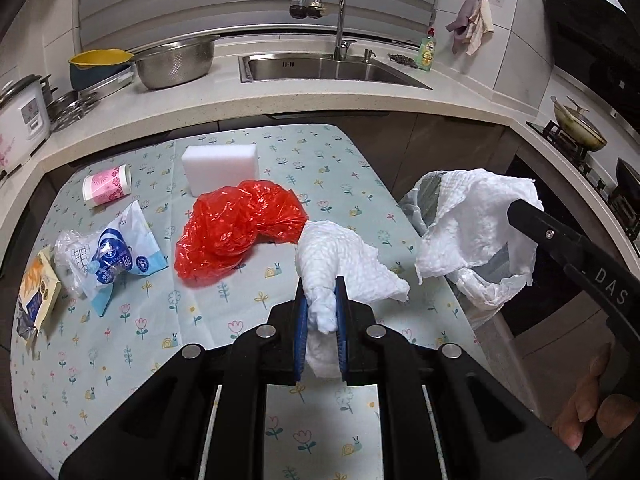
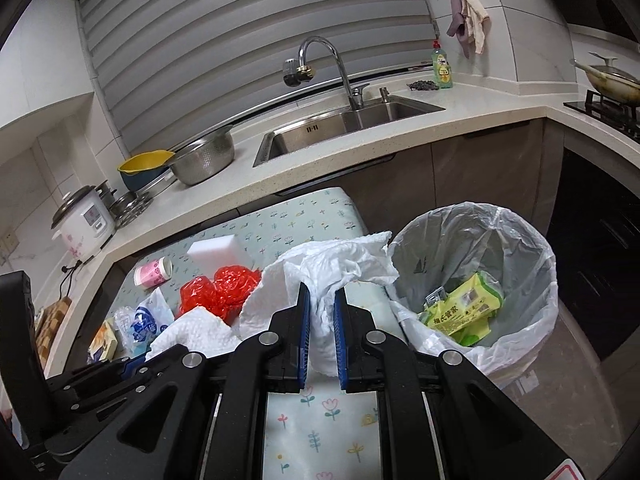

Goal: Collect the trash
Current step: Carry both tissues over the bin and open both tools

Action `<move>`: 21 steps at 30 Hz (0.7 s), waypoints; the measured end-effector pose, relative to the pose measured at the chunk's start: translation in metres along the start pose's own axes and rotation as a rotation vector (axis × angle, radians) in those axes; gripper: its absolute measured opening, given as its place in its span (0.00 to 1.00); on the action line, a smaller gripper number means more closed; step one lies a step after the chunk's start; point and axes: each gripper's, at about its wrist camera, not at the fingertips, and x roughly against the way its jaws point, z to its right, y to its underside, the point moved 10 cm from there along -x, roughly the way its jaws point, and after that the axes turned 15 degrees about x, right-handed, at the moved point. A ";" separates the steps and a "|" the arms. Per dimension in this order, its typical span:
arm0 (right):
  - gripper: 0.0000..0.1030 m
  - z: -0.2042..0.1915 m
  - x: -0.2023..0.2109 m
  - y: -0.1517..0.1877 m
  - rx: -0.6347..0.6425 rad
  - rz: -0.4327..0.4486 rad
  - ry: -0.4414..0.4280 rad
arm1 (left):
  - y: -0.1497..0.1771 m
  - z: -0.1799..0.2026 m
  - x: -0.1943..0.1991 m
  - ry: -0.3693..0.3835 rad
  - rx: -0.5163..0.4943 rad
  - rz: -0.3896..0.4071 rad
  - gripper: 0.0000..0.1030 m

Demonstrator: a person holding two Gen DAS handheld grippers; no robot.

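A table (image 1: pixel 352 168) with a pale floral cloth carries a white sponge block (image 1: pixel 220 166), a crumpled red plastic bag (image 1: pixel 240 228), a pink paper cup (image 1: pixel 107 189) on its side, a blue-and-white wrapper (image 1: pixel 120 252) and a small yellow box (image 1: pixel 38 296).

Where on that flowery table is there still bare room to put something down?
Free: the near stretch of the tablecloth in front of the red plastic bag, and the far right corner beyond the white sponge block. Crowded: the left edge, with the pink cup, blue wrapper and small box.
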 end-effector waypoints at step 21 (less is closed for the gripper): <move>0.11 0.128 0.003 0.005 -0.075 -0.001 0.151 | -0.002 0.125 -0.045 0.114 -0.140 -0.030 0.12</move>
